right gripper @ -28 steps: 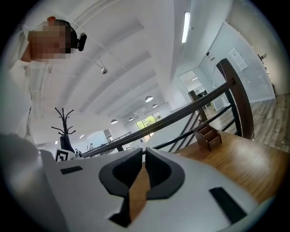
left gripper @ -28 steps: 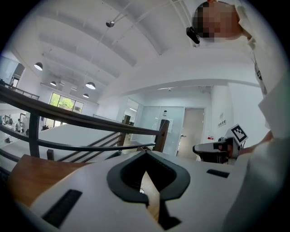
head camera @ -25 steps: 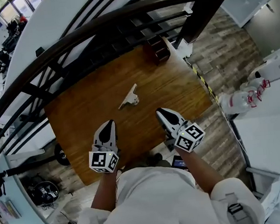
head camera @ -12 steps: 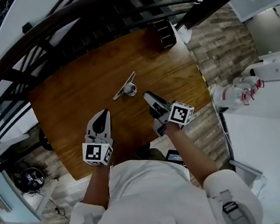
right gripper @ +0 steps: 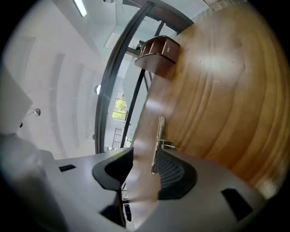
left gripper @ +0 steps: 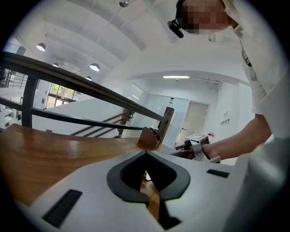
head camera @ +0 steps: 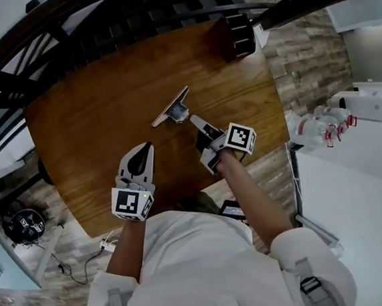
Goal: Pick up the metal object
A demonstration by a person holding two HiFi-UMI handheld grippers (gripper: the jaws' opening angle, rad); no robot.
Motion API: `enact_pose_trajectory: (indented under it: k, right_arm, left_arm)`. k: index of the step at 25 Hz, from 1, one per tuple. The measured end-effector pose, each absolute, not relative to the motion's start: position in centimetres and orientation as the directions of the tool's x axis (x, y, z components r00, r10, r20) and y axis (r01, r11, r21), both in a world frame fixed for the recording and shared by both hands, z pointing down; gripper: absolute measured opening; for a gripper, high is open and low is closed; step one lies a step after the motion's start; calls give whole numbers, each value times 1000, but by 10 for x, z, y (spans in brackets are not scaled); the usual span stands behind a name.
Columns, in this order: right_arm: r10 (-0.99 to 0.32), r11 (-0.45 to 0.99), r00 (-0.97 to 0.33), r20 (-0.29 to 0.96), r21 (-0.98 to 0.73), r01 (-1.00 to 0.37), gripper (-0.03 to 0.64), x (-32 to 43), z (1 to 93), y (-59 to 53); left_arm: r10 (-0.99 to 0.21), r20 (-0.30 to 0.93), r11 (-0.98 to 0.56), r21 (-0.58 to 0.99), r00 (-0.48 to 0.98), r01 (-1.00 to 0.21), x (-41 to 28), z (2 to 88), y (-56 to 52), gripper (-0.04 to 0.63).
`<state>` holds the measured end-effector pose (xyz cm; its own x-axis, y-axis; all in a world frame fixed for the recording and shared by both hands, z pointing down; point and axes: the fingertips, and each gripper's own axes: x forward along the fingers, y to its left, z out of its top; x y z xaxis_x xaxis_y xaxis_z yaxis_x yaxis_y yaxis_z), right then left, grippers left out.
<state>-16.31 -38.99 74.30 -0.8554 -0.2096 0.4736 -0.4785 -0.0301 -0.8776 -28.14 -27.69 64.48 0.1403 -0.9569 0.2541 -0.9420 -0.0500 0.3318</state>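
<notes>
Over table (head camera: 94, 124), right tool (head camera: 194, 121) extended; jaws opening at metal object (head camera: 172, 107).

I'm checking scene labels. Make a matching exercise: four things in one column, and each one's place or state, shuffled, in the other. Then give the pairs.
1. metal object
2. left gripper
3. right gripper
4. wooden holder

A. at the table's far corner
B. jaws together, empty
C. lying mid-table
D. jaws apart

Pairs: 1-C, 2-B, 3-D, 4-A. The right gripper's jaws are opening, with the metal object just ahead of them, not gripped.
</notes>
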Motion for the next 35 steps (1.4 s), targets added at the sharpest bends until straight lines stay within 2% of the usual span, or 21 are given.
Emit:
enact_pose_trajectory:
  k: [6, 14, 16, 21, 31, 35]
  right_arm:
    - [-182, -32, -872, 454, -889, -456, 149, -180, 761, -392]
    - [-132, -33, -862, 490, -871, -490, 146, -187, 778, -386]
    - [-125, -31, -858, 498, -866, -499, 97, -189, 782, -384]
    - [-128, -8, -873, 470, -881, -473, 37, -197, 778, -385]
    - [-176, 57, -876, 448, -884, -464, 27, -189, 753, -388]
    - [-239, 109, -866, 439, -875, -473, 26, -169, 720, -391]
  left_arm:
    - [-953, 270, -37, 351, 139, -936, -279, 663, -272, 10]
    - [-952, 283, -3, 366, 114, -931, -281, 671, -258, 9]
    - [-953, 284, 5, 366, 106, -930, -285, 673, -254, 10]
    - [-953, 294, 45, 383, 76, -923, -294, 680, -245, 10]
    - [-957, 282, 56, 386, 60, -921, -291, 670, -238, 10]
    - [-964, 259, 33, 363, 67, -931, -286, 652, -240, 9]
